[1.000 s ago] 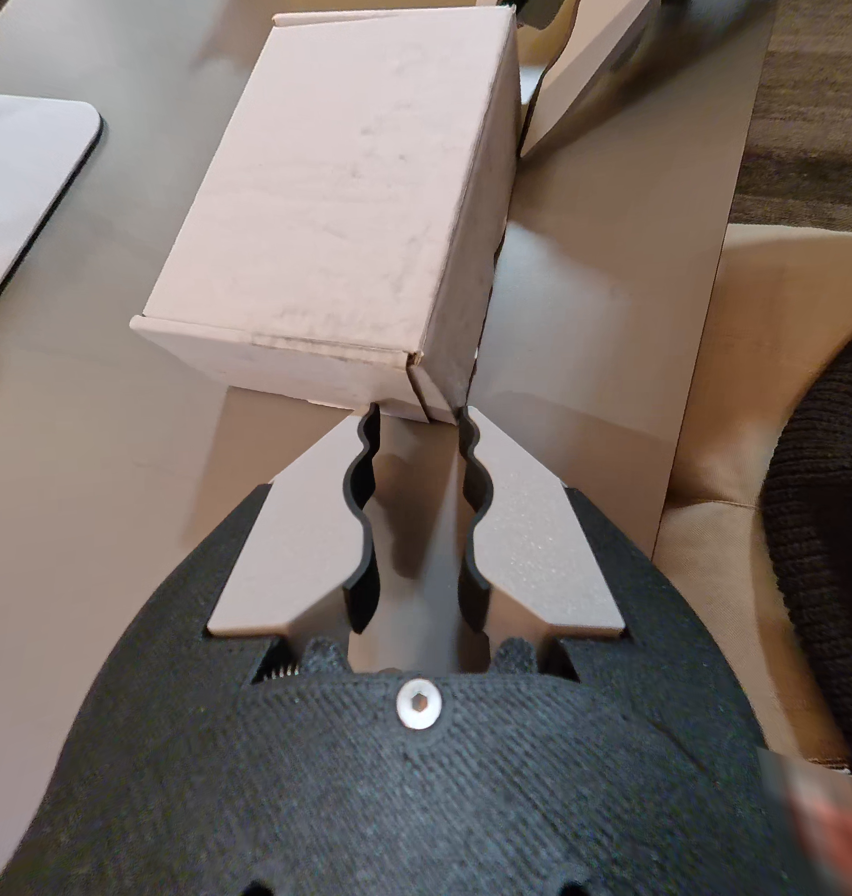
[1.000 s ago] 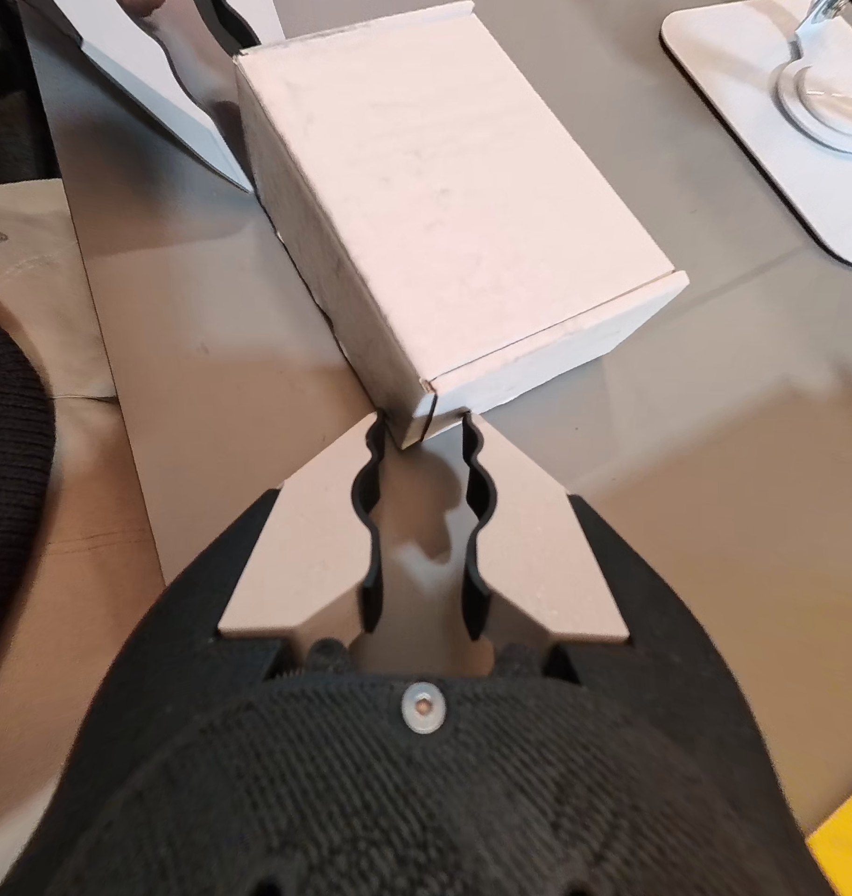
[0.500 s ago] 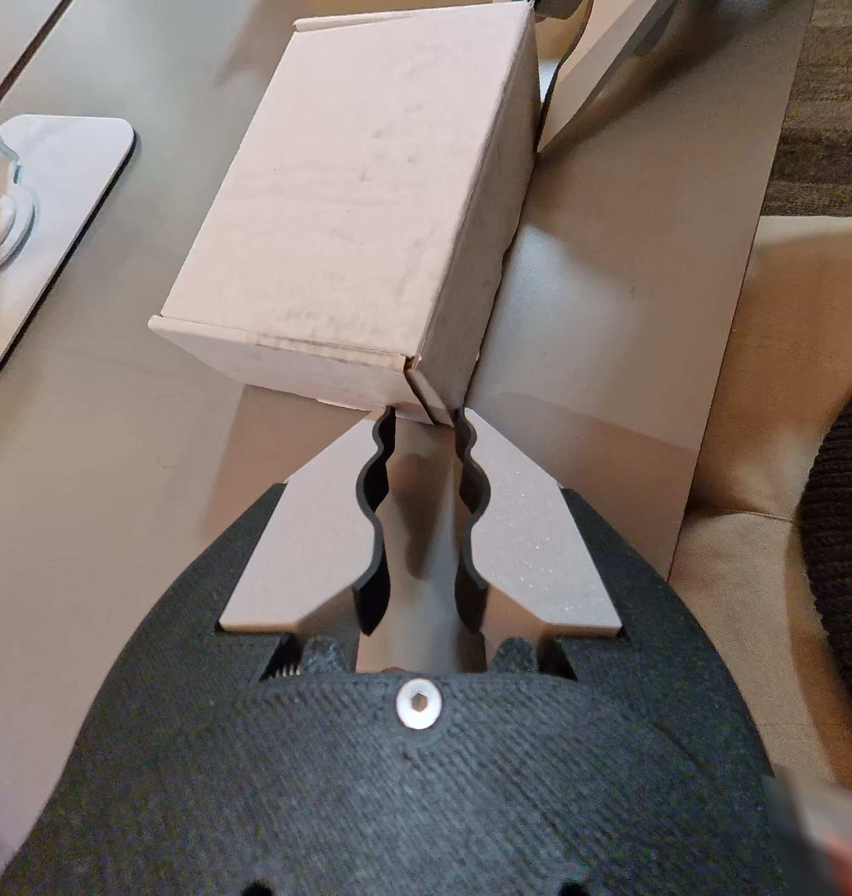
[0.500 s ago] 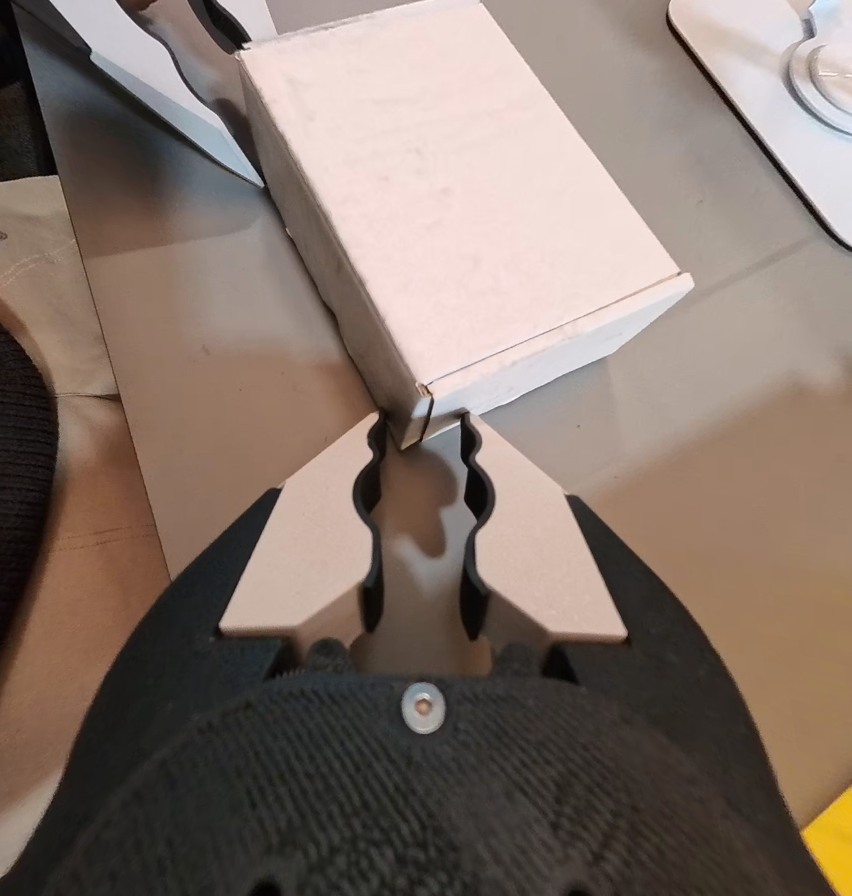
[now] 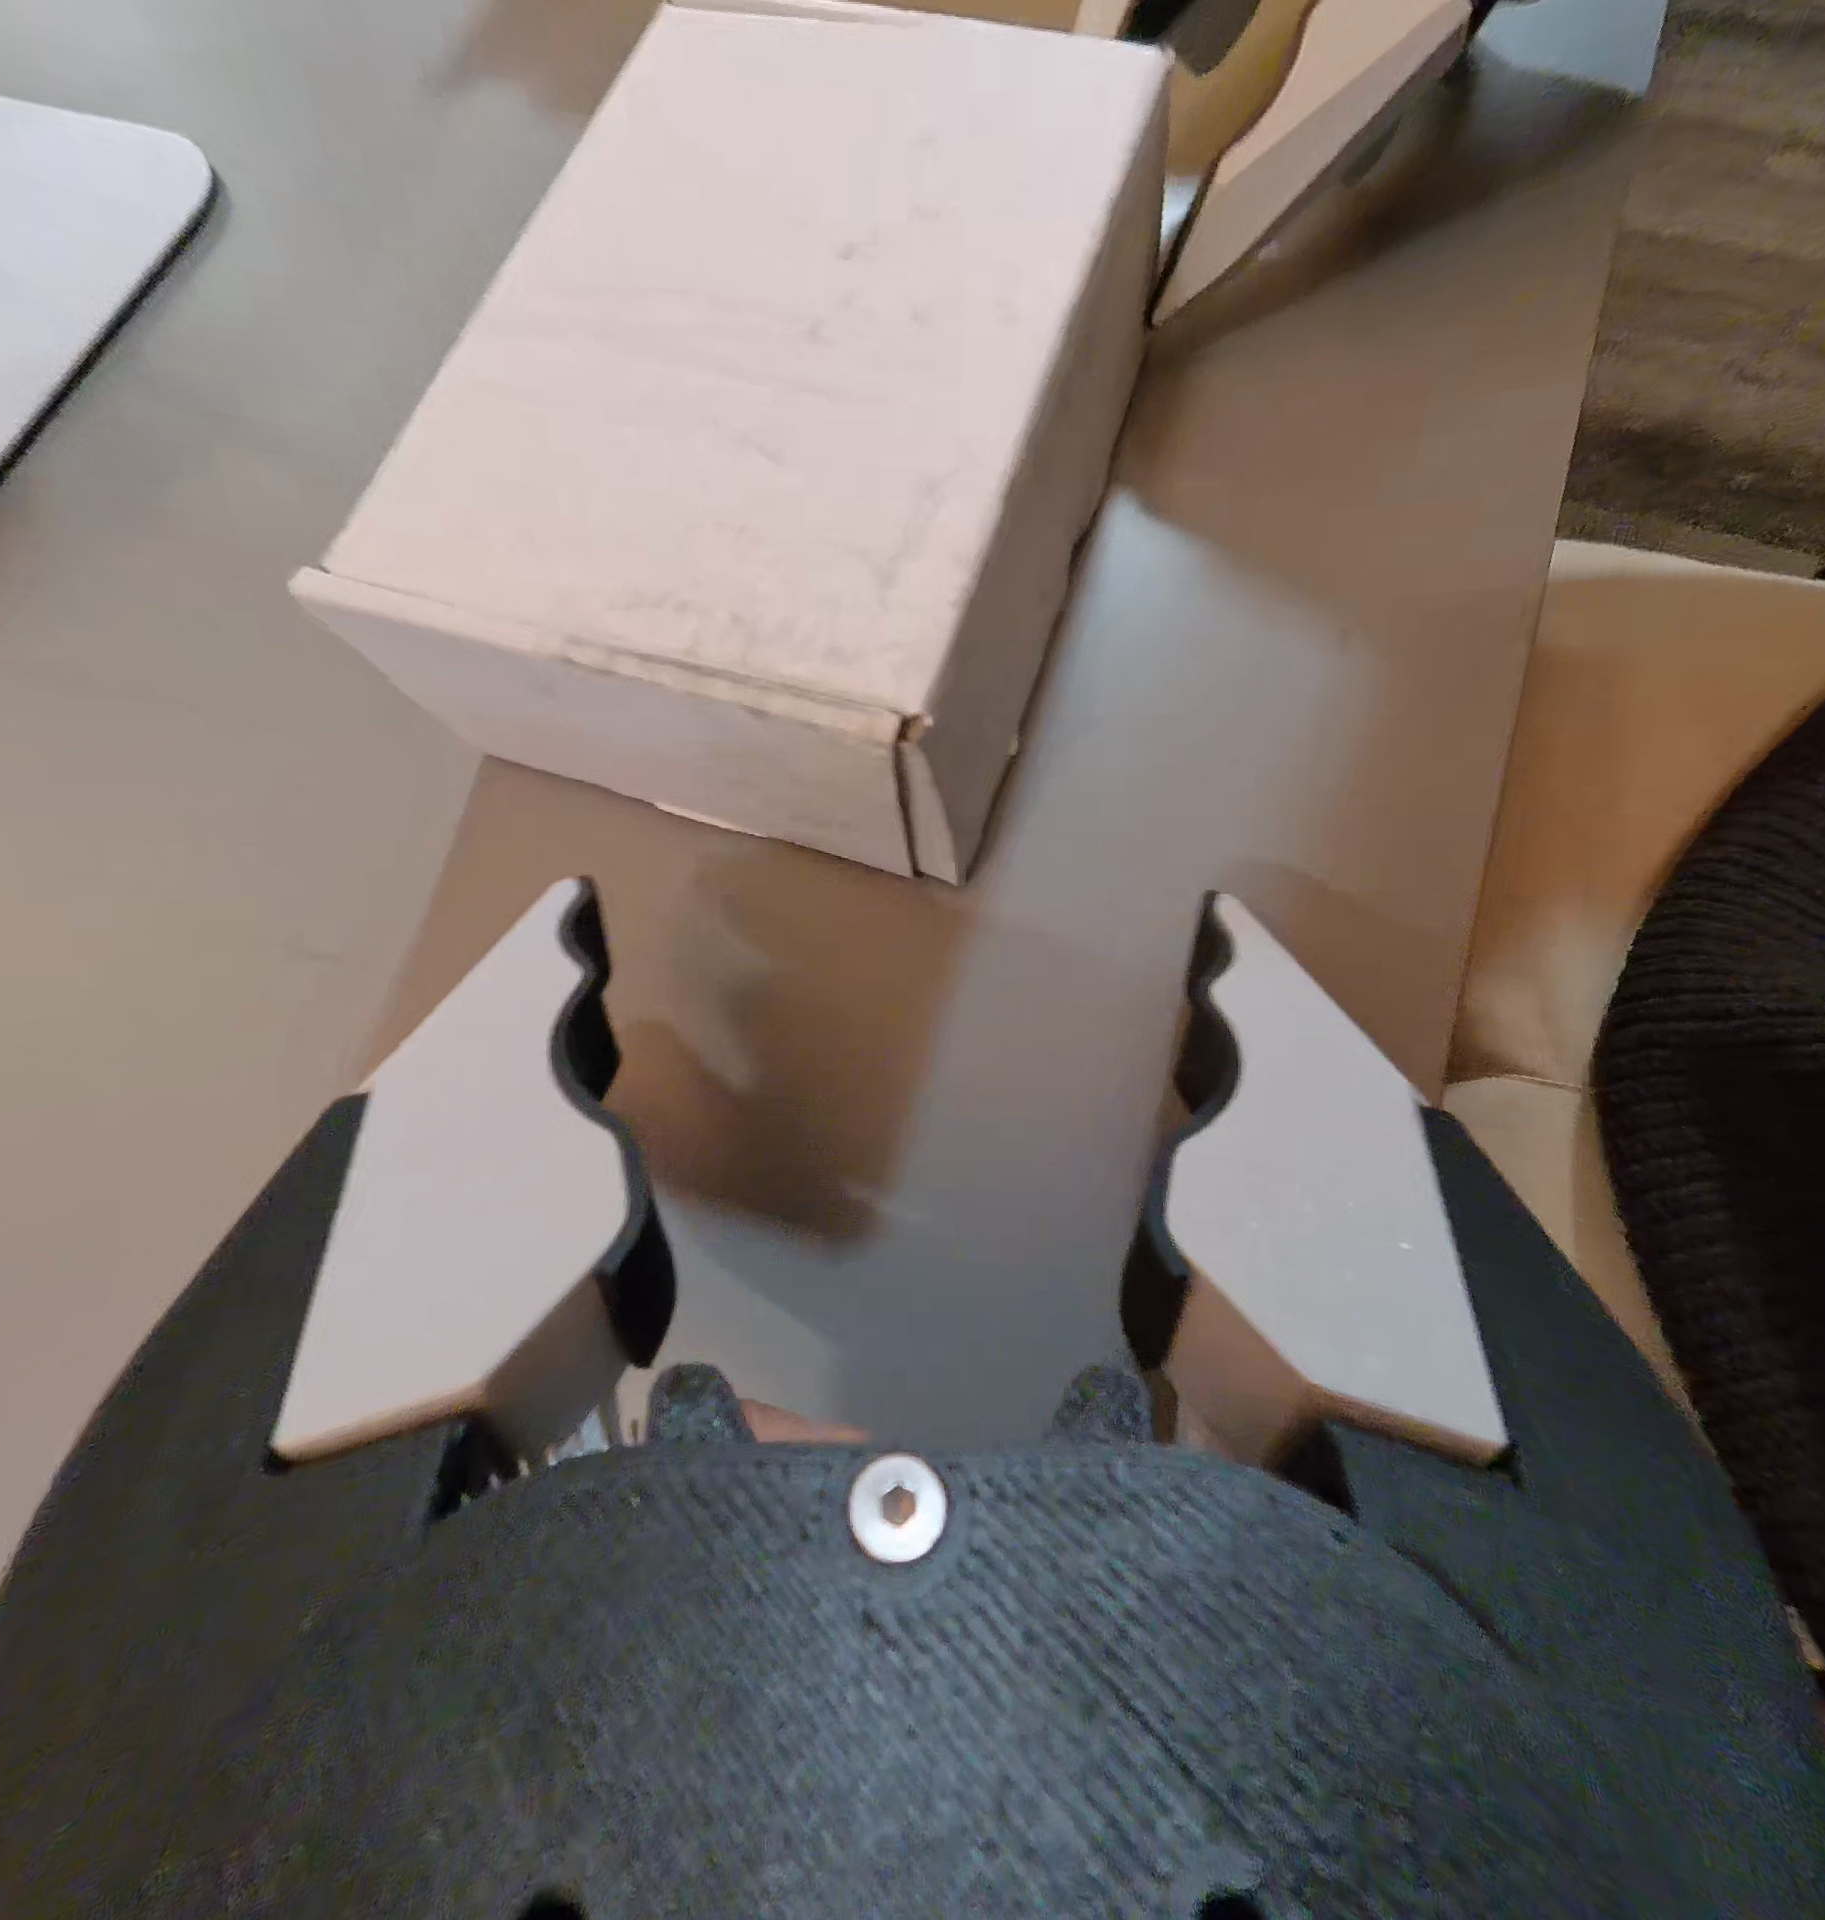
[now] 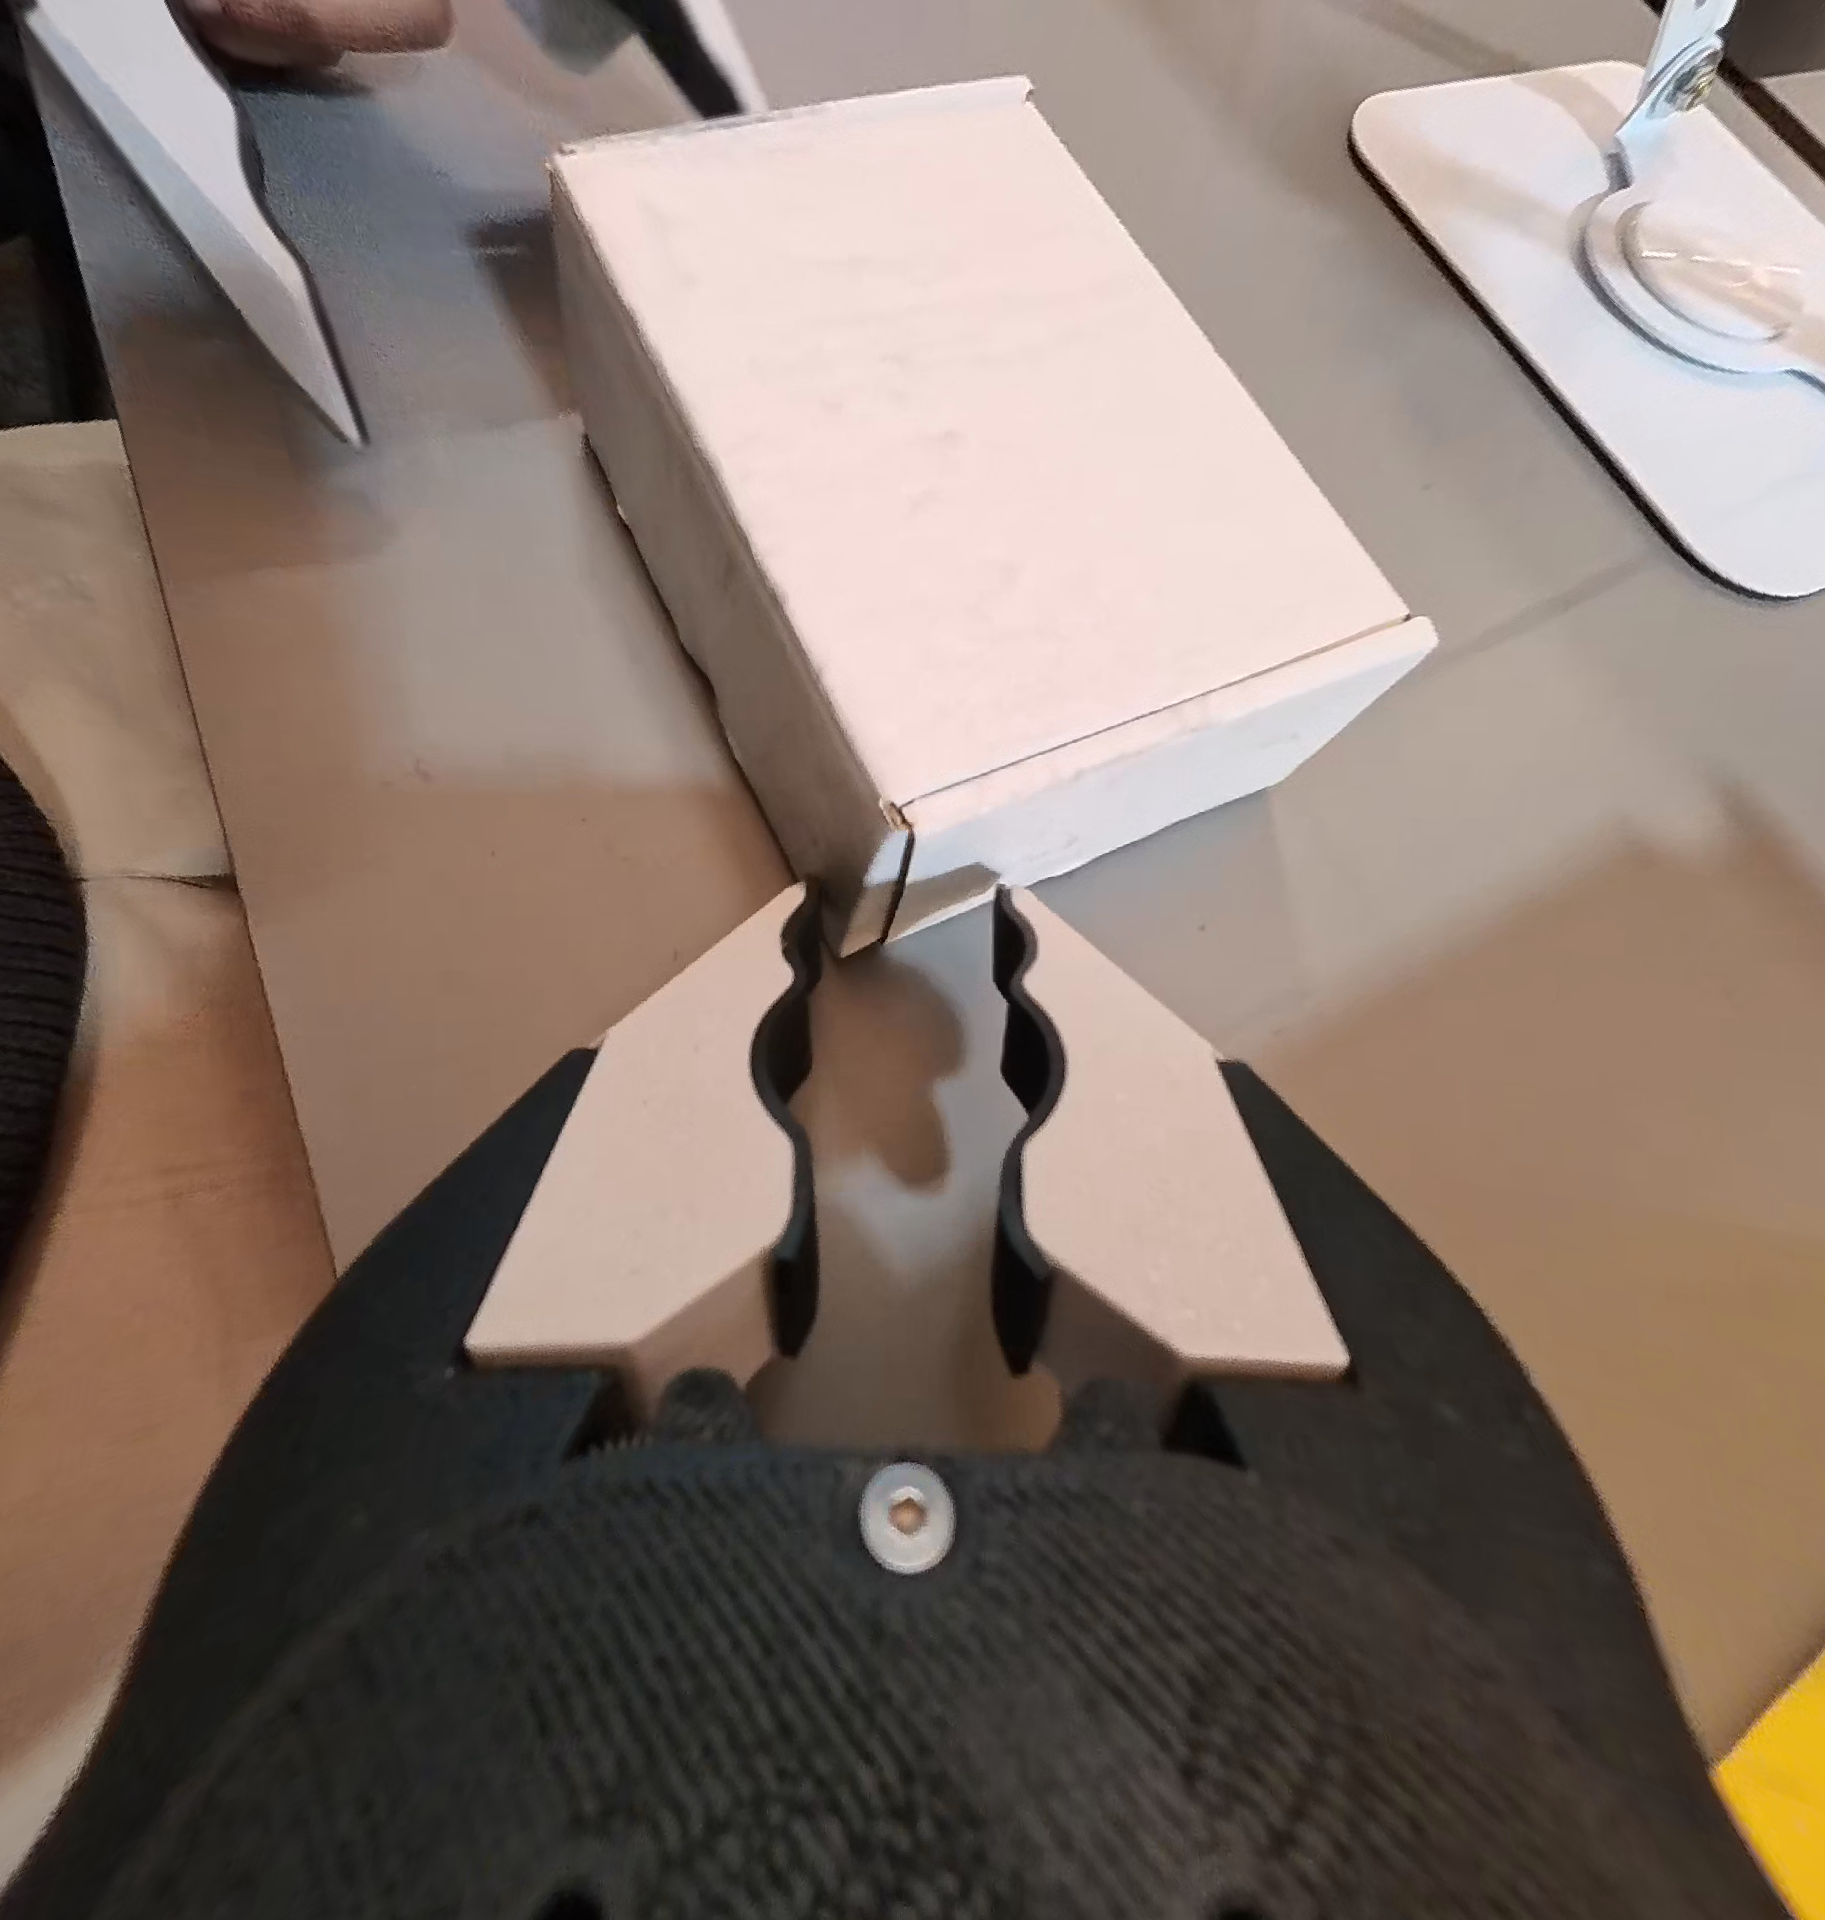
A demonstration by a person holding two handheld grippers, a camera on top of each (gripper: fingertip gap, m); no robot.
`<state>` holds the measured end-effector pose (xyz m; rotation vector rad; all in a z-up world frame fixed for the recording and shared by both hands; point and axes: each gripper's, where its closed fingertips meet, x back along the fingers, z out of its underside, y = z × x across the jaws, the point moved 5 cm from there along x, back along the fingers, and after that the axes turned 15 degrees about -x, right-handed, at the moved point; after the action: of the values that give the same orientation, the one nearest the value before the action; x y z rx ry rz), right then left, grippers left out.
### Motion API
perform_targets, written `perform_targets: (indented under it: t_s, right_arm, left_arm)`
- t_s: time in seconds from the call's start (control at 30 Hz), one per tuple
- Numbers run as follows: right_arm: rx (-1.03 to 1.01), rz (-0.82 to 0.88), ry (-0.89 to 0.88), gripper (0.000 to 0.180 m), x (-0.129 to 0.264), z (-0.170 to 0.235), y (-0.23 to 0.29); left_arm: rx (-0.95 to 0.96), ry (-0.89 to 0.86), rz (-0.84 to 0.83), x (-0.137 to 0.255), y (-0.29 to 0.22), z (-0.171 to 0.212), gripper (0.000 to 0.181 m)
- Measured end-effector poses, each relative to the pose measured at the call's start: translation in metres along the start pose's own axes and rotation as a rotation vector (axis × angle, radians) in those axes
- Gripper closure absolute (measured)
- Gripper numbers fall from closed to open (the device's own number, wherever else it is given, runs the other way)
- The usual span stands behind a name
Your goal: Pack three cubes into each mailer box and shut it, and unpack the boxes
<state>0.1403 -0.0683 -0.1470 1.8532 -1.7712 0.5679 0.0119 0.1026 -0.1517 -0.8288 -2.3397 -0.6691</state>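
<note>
A closed white cardboard mailer box lies on the grey table. My left gripper is open wide and empty, just short of the box's near corner and apart from it. In the right wrist view the same box has its near bottom corner between the tips of my right gripper, which is shut narrowly on that corner. One finger of the right gripper shows beyond the box in the left wrist view. A finger of the left gripper shows at the top left of the right wrist view. No cubes are in view.
A white flat stand base with a metal foot sits on the table beyond the box; it also shows in the left wrist view. A yellow object is at the lower right. The table edge borders a beige cushion and dark knit fabric. Left tips to right tips: about 15 centimeters.
My left gripper has opened, let go of the box corner and drawn back. The box now sits lower and flatter. My right gripper keeps its hold on the opposite corner.
</note>
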Motion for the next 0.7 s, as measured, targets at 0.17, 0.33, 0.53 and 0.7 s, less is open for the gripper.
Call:
perform_targets:
  t_s: [0.17,0.33,0.53,0.7]
  right_arm:
    - [0.02,0.011,0.017,0.148,-0.004,0.002,0.002]
    - [0.019,0.02,0.024,0.149,-0.005,0.003,0.003]
    - [0.001,0.009,0.035,0.149,-0.008,0.007,0.002]
    - [-0.009,0.006,0.036,0.149,-0.007,0.007,0.001]
  left_arm:
    - [0.026,-0.056,-0.024,-0.005,0.031,-0.003,0.045]
    - [-0.026,-0.053,0.002,-0.021,0.048,-0.009,0.044]
    - [-0.135,0.019,0.037,-0.036,0.041,-0.01,0.042]
    - [-0.162,0.028,0.007,-0.036,0.04,-0.01,0.045]
